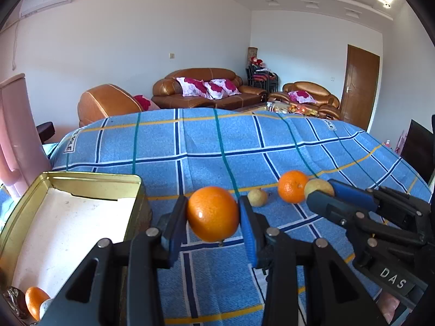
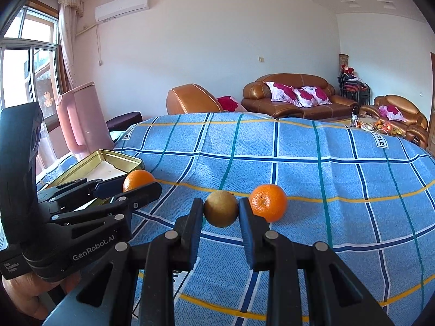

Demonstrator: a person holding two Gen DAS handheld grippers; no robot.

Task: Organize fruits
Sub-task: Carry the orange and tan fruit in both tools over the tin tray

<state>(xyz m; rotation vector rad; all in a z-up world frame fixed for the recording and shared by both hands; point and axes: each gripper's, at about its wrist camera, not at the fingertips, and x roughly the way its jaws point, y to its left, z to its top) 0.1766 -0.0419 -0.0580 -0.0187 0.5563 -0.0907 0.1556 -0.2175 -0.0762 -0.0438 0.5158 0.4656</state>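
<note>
My left gripper (image 1: 212,209) is shut on an orange (image 1: 212,213), held above the blue checked cloth (image 1: 206,141) just right of a gold tin (image 1: 95,180). The tin has a white liner, and another orange (image 1: 35,301) lies in its near corner. My right gripper (image 2: 220,209) is shut on a small brownish-green fruit (image 2: 220,208) low over the cloth. An orange (image 2: 268,202) rests on the cloth right beside its right finger. In the left wrist view a small yellowish fruit (image 1: 257,197) lies between the two grippers, and the right gripper (image 1: 323,190) comes in from the right.
The cloth-covered table (image 2: 299,146) stretches far back. A pink chair (image 2: 81,116) stands behind the tin, near the window. Brown leather sofas (image 1: 206,89) and a coffee table with clutter stand beyond the table's far edge. A hand shows under the left gripper's body (image 2: 24,296).
</note>
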